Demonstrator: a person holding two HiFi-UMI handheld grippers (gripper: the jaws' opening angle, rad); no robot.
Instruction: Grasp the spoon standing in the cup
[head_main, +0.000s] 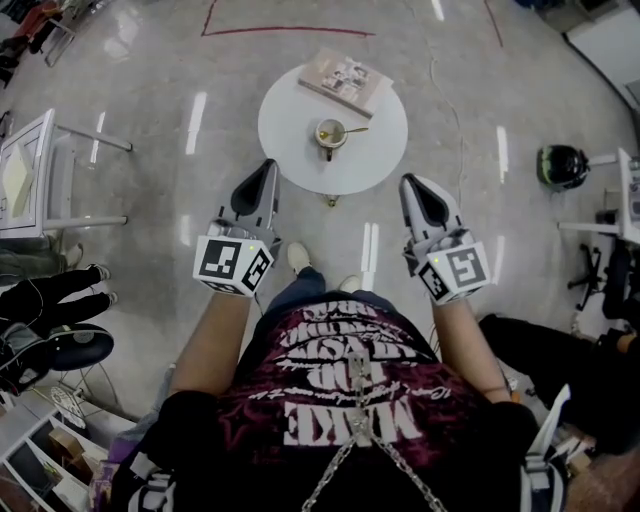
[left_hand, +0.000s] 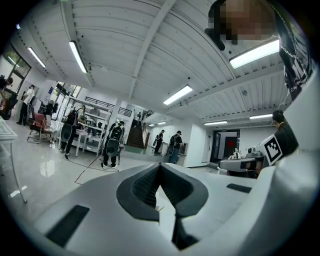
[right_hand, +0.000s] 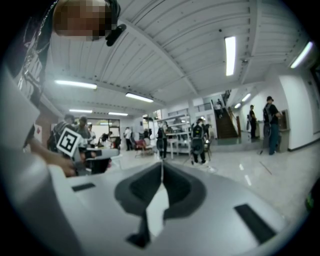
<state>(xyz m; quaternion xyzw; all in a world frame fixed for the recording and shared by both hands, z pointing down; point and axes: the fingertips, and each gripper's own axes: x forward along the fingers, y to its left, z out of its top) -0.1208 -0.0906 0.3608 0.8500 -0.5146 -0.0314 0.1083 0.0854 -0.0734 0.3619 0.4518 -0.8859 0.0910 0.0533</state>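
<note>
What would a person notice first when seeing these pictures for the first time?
First, the small round white table in the middle of the shiny floor, carrying a cup with a spoon in it and a book at its far edge. Next, the left gripper and right gripper, both shut and empty, pointing at the table from the near side.

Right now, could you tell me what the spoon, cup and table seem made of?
The spoon looks like metal, with a gold-toned sheen; the cup is probably glazed ceramic, pale and glossy; the table has a smooth white top, material unclear.
</note>
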